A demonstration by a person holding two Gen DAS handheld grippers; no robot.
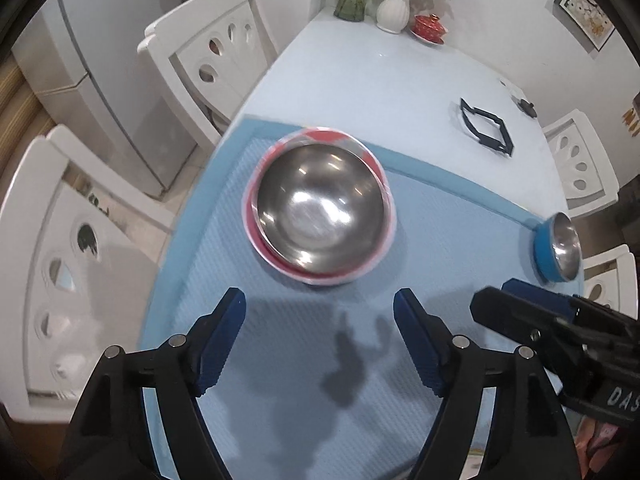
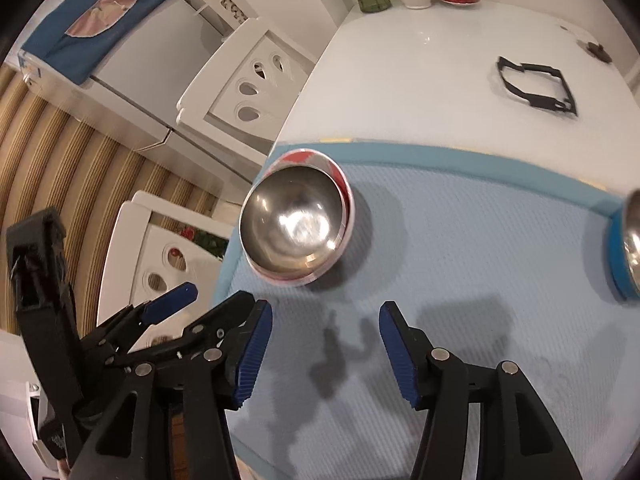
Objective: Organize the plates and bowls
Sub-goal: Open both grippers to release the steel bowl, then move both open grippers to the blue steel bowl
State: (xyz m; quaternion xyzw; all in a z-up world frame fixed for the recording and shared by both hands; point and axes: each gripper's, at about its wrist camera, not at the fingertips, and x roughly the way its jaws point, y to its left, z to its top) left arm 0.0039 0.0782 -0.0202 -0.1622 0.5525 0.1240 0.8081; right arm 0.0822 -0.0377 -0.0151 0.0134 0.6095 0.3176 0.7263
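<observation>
While steel bowl point(image 1: 320, 208) sits in red plate point(image 1: 376, 268), left gripper point(image 1: 320, 344) spread; right gripper point(image 2: 326, 354) spread.

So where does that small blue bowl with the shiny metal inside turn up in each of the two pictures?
Left wrist view: the blue bowl sits at the right edge, on the blue mat's far corner.
Right wrist view: the blue bowl is cut off by the right border, only partly visible.
Shared landmark: the steel bowl nested in a red-and-white bowl, left of it in both views.
</observation>
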